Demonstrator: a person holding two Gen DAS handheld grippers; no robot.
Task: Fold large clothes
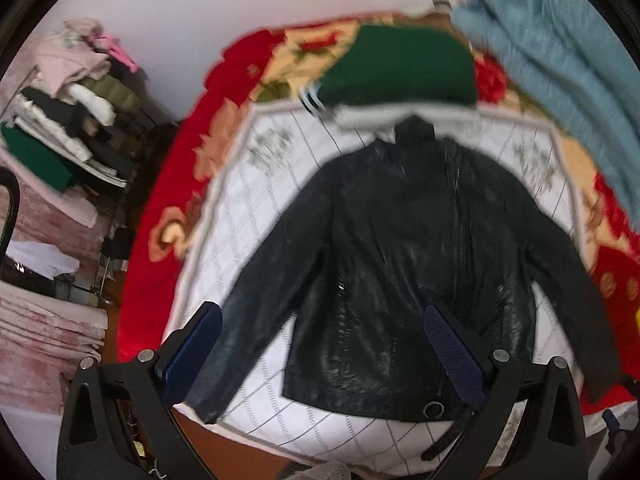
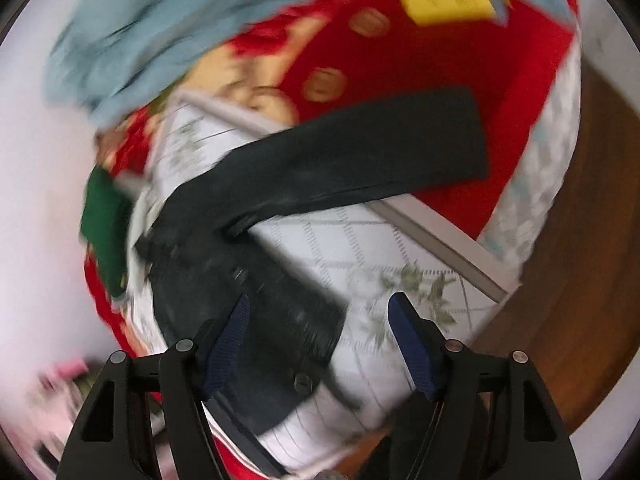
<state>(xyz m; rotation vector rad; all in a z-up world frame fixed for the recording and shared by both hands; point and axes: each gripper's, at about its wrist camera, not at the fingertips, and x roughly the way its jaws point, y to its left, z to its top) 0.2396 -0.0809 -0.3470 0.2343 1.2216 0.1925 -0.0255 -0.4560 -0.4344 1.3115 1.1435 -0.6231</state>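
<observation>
A black leather jacket (image 1: 400,248) lies flat on a white quilted mat (image 1: 256,200) on the bed, collar at the far end, both sleeves spread out. My left gripper (image 1: 320,320) is open and empty above the jacket's near hem, holding nothing. In the right wrist view the jacket (image 2: 248,280) lies with one sleeve (image 2: 380,148) stretched onto the red blanket. My right gripper (image 2: 320,312) is open and empty above the jacket's lower right corner. This view is blurred.
A folded green garment (image 1: 400,68) on a white one sits beyond the collar. A light blue blanket (image 1: 560,72) lies at the far right. A red floral blanket (image 1: 168,184) covers the bed. Stacked clothes (image 1: 72,120) stand at left. Brown floor (image 2: 580,260) shows beside the bed.
</observation>
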